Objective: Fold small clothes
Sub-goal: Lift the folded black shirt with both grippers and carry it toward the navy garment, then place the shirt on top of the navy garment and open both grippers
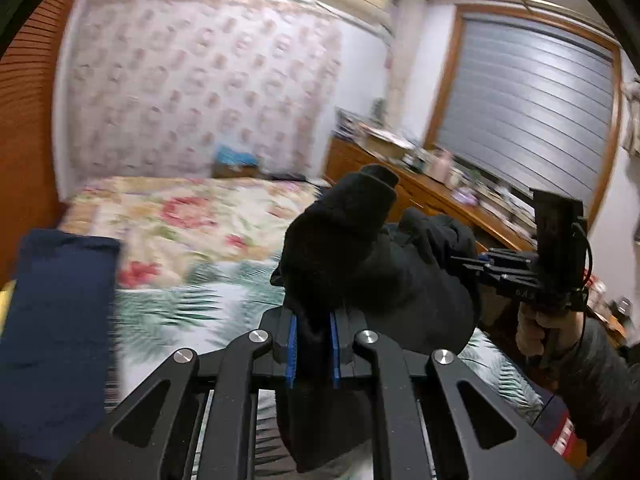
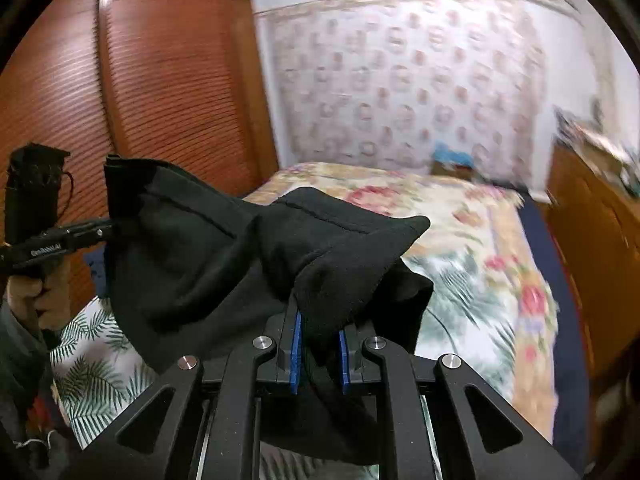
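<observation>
A small black garment (image 1: 360,240) hangs in the air above the bed, held up between both grippers. My left gripper (image 1: 314,340) is shut on one edge of it, cloth pinched between the blue pads. My right gripper (image 2: 320,354) is shut on another edge of the same black garment (image 2: 224,252). The right gripper also shows in the left wrist view (image 1: 480,266) at the right, its tips buried in the cloth. The left gripper shows in the right wrist view (image 2: 106,232) at the left, gripping the garment's corner.
A bed with a floral and palm-leaf cover (image 1: 192,232) lies below. A dark blue folded cloth (image 1: 56,320) sits at its left. A cluttered wooden dresser (image 1: 432,188) stands right; a wooden wardrobe (image 2: 140,80) stands left.
</observation>
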